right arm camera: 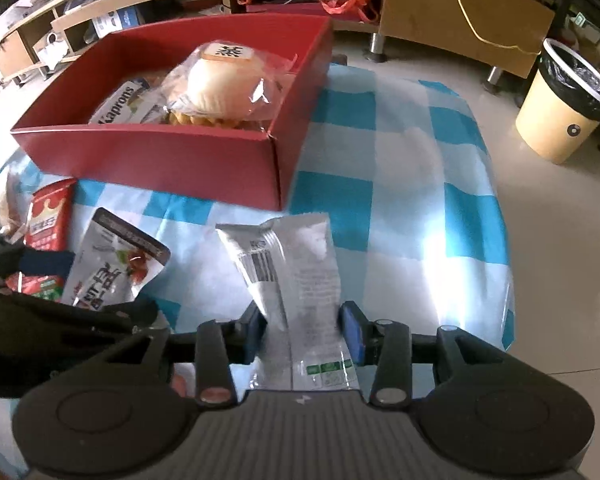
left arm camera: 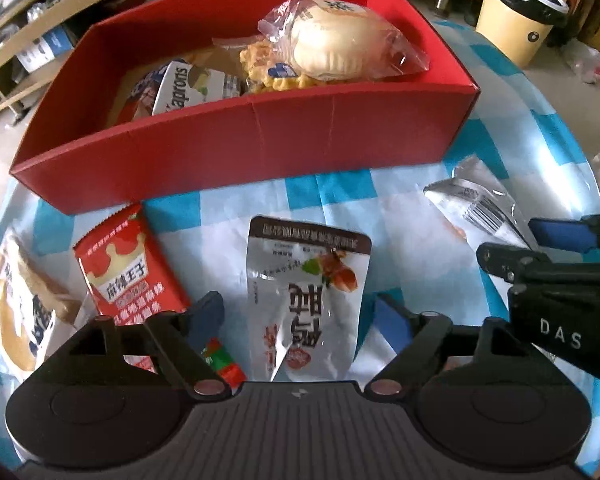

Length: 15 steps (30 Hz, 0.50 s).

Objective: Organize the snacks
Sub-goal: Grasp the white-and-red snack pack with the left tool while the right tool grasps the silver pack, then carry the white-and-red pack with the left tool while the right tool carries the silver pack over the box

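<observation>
A red box stands at the back of the table and holds a bun in a clear bag, waffle biscuits and a Kaprons pack. In front of it lies a white pouch with a meat picture. My left gripper is open astride this pouch, pads clear of its edges. A red packet lies beside the left finger. My right gripper is shut on a silver barcoded packet.
A blue-and-white checked cloth covers the round table, whose edge drops off on the right. A wrapped bread lies at the far left. On the floor beyond stands a beige bin with a black liner. Shelves line the back.
</observation>
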Tool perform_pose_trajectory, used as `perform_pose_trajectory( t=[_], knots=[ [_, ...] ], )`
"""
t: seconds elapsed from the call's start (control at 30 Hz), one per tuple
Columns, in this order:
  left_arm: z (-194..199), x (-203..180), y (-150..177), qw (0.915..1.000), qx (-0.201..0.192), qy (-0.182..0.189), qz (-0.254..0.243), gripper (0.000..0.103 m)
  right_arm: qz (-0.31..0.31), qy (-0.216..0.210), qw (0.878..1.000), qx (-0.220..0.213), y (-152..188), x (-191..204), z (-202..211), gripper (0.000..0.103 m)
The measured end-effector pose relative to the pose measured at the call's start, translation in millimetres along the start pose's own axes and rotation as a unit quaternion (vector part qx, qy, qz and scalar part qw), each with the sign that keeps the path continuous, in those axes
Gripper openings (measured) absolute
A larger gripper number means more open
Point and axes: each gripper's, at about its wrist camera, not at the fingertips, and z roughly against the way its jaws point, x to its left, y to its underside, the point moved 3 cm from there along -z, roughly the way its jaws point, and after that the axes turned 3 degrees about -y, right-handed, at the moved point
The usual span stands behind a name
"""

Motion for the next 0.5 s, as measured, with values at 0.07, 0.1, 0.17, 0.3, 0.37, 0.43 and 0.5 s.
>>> perform_pose_trajectory(
  t=[0.07,0.1,0.17,0.3,0.37,0.43,0.5],
  knots=[
    [-1.5,2.5,-3.0,0.9999,0.0,0.008,0.011,0.083,0.0,-0.004,1.0,0.002,-0.5,-0.7,-2.9,0.043],
    [-1.0,1.6,-2.5,0.9999,-0.001,0.009,0.011,0.081,0.0,-0.002,1.0,0.004,-0.3,-1.7,-5.0,0.044],
    [1.4,0.4,-4.1,0.9999,-0.007,0.009,0.002,0.071,-0.011,-0.012,1.0,0.005,-0.9,-5.9,-7.6,0.049],
    [10.1,-6.9,-0.1,0.9997,-0.014,0.008,-0.016,0.062,-0.012,-0.019,1.0,0.007,-2.4,-6.3,-6.8,0.047],
    [11.7,-7.1,0.0,0.9997,-0.014,0.008,-0.021,0.059,0.003,-0.01,1.0,0.008,-2.3,-1.0,-5.4,0.04],
    [13.4,-3.7,-0.8,0.9997,-0.013,0.015,-0.017,0.057,0.011,-0.005,1.0,0.007,-2.1,4.4,-3.5,0.037],
    [16.5,0.8,-0.6,0.9997,-0.016,0.014,-0.012,0.057,0.014,-0.006,1.0,0.0,-3.2,8.4,-0.7,0.037]
  ],
)
